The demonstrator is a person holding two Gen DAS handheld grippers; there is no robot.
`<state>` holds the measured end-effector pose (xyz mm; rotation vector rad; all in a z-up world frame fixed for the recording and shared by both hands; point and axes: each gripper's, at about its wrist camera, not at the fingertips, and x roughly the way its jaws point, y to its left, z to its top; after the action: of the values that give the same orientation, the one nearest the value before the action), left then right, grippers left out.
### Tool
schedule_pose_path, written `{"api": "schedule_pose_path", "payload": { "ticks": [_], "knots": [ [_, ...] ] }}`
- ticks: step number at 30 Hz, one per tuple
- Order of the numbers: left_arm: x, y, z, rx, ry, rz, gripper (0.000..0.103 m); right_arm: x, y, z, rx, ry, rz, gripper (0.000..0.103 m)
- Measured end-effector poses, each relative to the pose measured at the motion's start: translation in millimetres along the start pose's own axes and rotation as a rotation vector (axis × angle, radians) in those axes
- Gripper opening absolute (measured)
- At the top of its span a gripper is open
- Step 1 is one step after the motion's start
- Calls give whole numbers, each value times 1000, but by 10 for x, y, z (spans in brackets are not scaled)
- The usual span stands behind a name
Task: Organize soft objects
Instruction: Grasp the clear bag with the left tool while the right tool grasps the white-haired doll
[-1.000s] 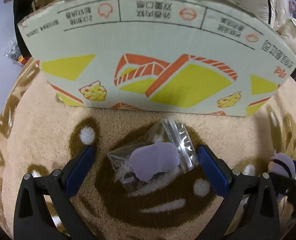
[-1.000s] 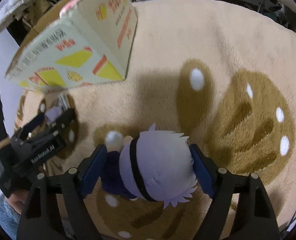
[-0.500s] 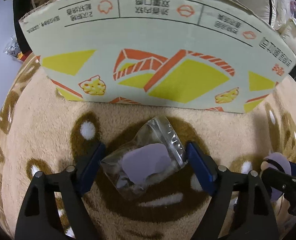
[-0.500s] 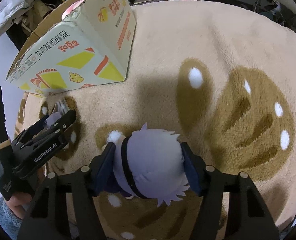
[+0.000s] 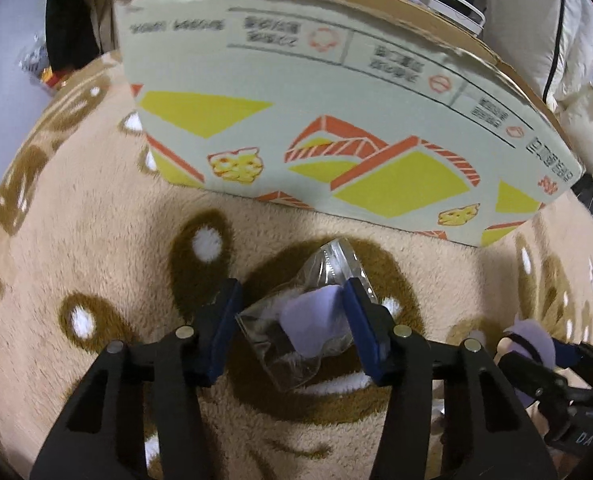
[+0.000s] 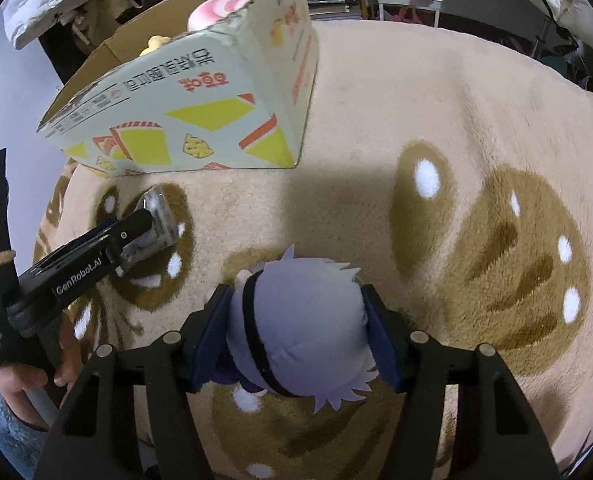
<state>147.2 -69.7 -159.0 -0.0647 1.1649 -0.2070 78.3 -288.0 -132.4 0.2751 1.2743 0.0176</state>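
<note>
My left gripper (image 5: 292, 320) is shut on a clear zip bag (image 5: 308, 320) with a small lavender plush inside, held just above the tan rug. It also shows in the right wrist view (image 6: 136, 236) with the bag (image 6: 160, 216). My right gripper (image 6: 296, 320) is shut on a lavender-haired plush doll (image 6: 300, 328) with a black band, lifted above the rug. The doll shows at the lower right of the left wrist view (image 5: 532, 344). An open cardboard box (image 5: 336, 120) with yellow and orange print stands just beyond the bag.
The tan rug (image 6: 436, 120) with brown paw prints covers the floor. The box (image 6: 200, 112) holds a pink-and-white plush (image 6: 216, 12) and a yellow item (image 6: 156, 42). Shelves, bags and clutter stand behind the box.
Both grippers closed: the left onto the bag, the right onto the doll. Both have lifted their loads, and the left has moved to the right along the box.
</note>
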Motion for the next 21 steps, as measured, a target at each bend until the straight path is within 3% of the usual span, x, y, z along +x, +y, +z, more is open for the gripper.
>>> {"api": "schedule_pose_path", "payload": {
  "ticks": [4, 10, 16, 21],
  "knots": [
    [86, 73, 37, 15, 40, -11, 58, 19, 2, 1, 11, 3, -5, 67],
    [172, -113, -51, 81, 41, 34, 61, 60, -30, 21, -2, 15, -14, 67],
    [0, 30, -116, -57, -23, 11, 43, 98, 28, 14, -21, 14, -28, 67],
    [-223, -31, -162, -34, -95, 23, 28, 138, 55, -13, -25, 15, -31, 67]
  ]
}}
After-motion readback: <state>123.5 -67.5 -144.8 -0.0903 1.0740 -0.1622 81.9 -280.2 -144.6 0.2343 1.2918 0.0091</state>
